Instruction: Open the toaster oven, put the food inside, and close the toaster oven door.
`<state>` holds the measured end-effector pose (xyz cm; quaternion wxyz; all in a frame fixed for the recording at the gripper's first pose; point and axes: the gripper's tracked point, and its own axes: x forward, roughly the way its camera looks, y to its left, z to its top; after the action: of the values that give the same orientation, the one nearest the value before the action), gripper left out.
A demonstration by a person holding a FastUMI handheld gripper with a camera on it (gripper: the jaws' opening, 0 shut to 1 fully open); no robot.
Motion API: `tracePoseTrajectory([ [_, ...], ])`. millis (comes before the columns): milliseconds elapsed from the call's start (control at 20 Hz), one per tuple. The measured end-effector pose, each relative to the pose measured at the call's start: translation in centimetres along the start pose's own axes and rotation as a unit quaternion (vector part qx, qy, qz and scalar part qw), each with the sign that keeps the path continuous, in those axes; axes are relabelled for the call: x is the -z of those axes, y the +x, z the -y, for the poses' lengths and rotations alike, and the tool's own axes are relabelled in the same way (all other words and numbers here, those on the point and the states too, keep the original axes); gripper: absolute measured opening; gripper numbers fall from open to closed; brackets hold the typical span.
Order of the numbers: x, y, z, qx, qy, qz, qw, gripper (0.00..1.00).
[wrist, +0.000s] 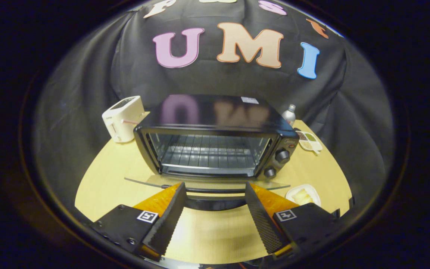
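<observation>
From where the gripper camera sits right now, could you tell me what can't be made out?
- Food on the white plate: partly hidden by a finger of the open gripper.
- Bottle: lower part hidden behind the toaster oven.
- Small dish: contents too small to identify.
- Door handle: ends covered by the fingers.

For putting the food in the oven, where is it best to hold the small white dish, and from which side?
Probably by the near rim of the small white dish, coming from above, since it lies flat on the light wooden table just right of the open fingers. The food fills its middle, and the black toaster oven's lowered glass door stands to its left.
</observation>
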<state>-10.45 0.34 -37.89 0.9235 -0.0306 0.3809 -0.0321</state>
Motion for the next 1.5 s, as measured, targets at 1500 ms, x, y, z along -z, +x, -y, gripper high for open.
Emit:
tracePoseTrajectory([
  [1500, 9.6, 1.8, -0.6, -0.026, -0.01, -0.123, 0.992, 0.92],
])
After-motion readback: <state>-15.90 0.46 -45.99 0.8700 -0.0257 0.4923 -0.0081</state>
